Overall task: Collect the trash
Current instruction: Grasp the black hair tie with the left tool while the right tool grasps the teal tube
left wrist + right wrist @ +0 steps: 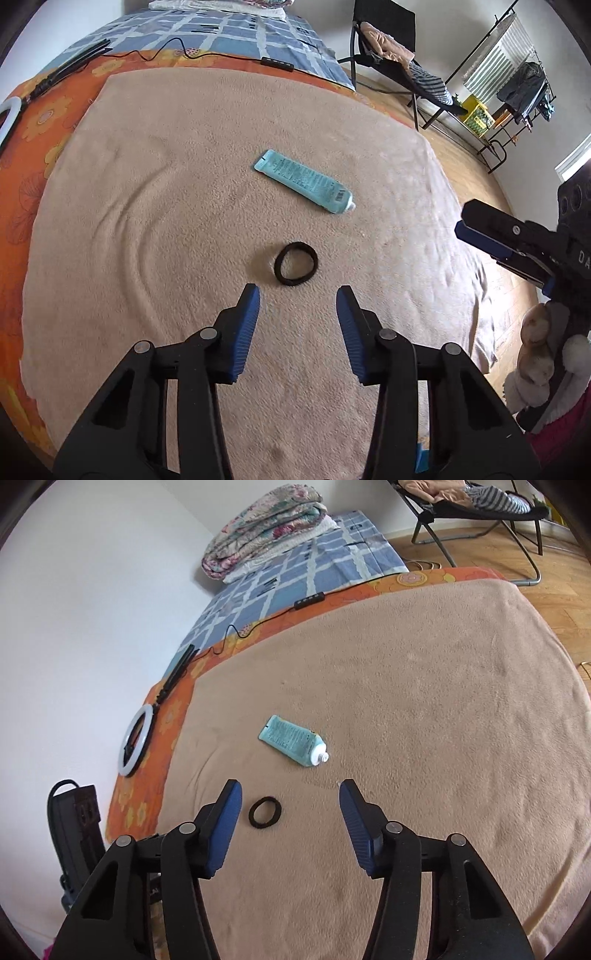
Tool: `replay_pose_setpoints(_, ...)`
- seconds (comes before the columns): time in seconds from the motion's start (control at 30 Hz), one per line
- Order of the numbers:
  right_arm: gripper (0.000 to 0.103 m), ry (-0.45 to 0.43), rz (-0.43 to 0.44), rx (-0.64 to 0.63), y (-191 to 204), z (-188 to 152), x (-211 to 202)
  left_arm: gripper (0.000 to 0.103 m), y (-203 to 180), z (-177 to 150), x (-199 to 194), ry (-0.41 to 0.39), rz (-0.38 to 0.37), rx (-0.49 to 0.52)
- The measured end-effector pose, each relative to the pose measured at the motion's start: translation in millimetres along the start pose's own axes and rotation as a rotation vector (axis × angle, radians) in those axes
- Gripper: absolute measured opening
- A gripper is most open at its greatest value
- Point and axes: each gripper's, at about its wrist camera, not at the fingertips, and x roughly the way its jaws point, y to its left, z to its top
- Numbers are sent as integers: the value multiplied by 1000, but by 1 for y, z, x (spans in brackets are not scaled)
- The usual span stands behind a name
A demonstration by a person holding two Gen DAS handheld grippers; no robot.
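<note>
Both my tongs hang above the beige blanket [147, 221] spread over the bed, and neither holds anything. My left gripper [298, 295] stands wide, its blue pads [248, 325] framing the black hair tie [295, 268] that lies just ahead of the tips. My right gripper [290, 790] is wide too, with the same hair tie [265, 812] close to its left pad. Farther on lies the teal tube [304, 182], capless and squeezed flat, its bare nozzle turned toward the floor side of the bed; in the right view the tube [293, 746] sits beyond the tips, apart from the tie.

I judge the tube to be the trash, and I see no bin in either view. To take it well I would come down across its narrow width near the middle, not along its length, and let the pads press slightly into the soft blanket so the lower edge gets under the flat body. I would close gently, since leftover paste could ooze from the open nozzle
</note>
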Motion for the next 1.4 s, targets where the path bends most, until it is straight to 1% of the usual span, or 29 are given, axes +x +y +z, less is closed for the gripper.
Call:
replay_pose_setpoints(0.1,44,24,-10,17,-6,9,27,44,3,5,12,-1,20,32)
replay_pose_setpoints(0.3,43,56,-40,33,-17,12,58,44,3,11,31,12,37,69)
replay_pose_setpoints(0.33,42,57,-49,29,-18,13,61,43,3,12,34,14,36,72)
replay_pose_setpoints(0.4,42,59,-73,12,-18,16,69,36,0,12,39,20,49,94)
replay_pose_setpoints(0.5,40,61,-96,5,-21,17,79,36,-3,13,47,20,75,124)
replay_pose_setpoints(0.6,36,67,-100,-2,-21,19,89,27,-5,14,56,25,94,141)
replay_pose_setpoints(0.67,34,66,-107,-28,-17,19,93,20,-10,13,58,6,130,181)
replay_pose_setpoints(0.7,33,68,-112,-43,-14,18,96,12,-12,12,59,0,148,201)
replay_pose_setpoints(0.73,27,68,-118,-60,-12,17,98,7,-13,12,60,-7,158,213)
replay_pose_setpoints(0.77,22,70,-126,-77,-9,16,100,7,-13,12,60,-11,160,216)
replay_pose_setpoints(0.8,19,69,-124,-88,-8,15,101,5,-12,13,60,-15,158,213)
replay_pose_setpoints(0.9,17,59,-127,-88,-6,16,101,3,-9,14,59,-23,156,206)
replay_pose_setpoints(1.07,16,32,-142,-116,-1,16,91,3,-9,15,53,-37,154,197)
replay_pose_setpoints(1.2,16,1,-139,-121,2,16,74,3,-12,14,42,-53,155,196)
replay_pose_setpoints(1.4,16,-38,-160,-160,10,14,45,3,-19,9,18,-82,156,200)
